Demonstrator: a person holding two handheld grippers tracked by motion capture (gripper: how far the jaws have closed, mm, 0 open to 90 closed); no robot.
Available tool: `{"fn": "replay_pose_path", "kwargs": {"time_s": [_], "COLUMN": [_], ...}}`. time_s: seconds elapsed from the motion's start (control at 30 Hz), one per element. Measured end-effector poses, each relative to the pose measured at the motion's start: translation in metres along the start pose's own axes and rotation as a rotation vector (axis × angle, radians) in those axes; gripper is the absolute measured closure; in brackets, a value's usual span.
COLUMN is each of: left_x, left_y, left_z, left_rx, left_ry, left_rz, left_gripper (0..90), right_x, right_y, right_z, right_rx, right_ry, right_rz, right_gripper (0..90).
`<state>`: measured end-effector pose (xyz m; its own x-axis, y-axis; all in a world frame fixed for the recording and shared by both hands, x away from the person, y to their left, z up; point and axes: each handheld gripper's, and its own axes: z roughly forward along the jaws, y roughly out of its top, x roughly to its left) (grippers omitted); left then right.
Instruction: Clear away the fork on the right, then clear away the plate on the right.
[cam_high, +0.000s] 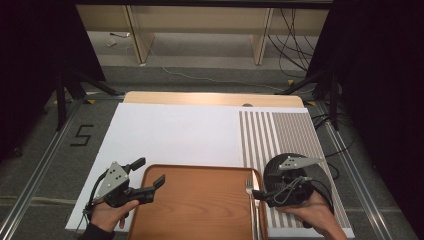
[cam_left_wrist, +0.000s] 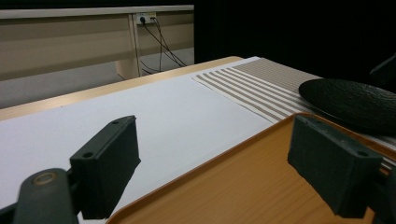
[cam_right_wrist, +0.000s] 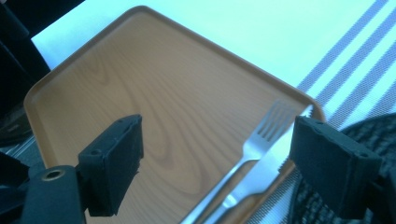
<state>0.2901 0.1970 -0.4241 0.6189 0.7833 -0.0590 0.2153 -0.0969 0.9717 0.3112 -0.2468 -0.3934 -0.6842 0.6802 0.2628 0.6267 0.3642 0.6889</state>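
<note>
A brown wooden tray (cam_high: 200, 205) lies at the near middle of the table. A silver fork (cam_high: 250, 195) rests along its right side, tines pointing away from me. In the right gripper view a knife (cam_right_wrist: 261, 175) lies beside the fork (cam_right_wrist: 264, 135) on the tray's right rim. My left gripper (cam_high: 150, 171) hovers open over the tray's near-left corner, nothing between its fingers. My right gripper (cam_high: 257, 192) is held above a black plate (cam_high: 275, 170), pointing left at the fork, jaws wide apart and empty.
The black plate (cam_left_wrist: 350, 98) sits on a beige striped mat (cam_high: 285, 135) right of the tray. A white sheet (cam_high: 175, 135) covers the table beyond the tray. Cables and shelving stand on the floor past the table's far edge.
</note>
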Motion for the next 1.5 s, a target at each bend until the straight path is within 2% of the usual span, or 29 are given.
{"fn": "replay_pose_path", "kwargs": {"time_s": [0.4, 0.67, 1.23, 1.5], "left_x": [0.000, 0.000, -0.001, -0.001], "left_y": [0.000, 0.000, 0.000, 0.000], "left_z": [0.000, 0.000, 0.000, 0.000], "left_rx": [0.000, 0.001, -0.001, 0.000], "left_ry": [0.000, 0.000, -0.001, -0.002], "left_rz": [0.001, 0.001, 0.001, 0.001], "left_gripper": [15.9, 15.9, 15.9, 15.9], "right_x": [-0.019, -0.036, -0.070, -0.082], "right_y": [-0.007, -0.016, -0.059, -0.074], "right_z": [-0.017, -0.030, -0.063, -0.072], "right_rx": [-0.038, -0.063, -0.117, -0.128], "right_ry": [-0.054, -0.097, -0.183, -0.212], "right_rz": [0.056, 0.120, 0.293, 0.344], "right_gripper": [18.1, 18.1, 18.0, 18.4]}}
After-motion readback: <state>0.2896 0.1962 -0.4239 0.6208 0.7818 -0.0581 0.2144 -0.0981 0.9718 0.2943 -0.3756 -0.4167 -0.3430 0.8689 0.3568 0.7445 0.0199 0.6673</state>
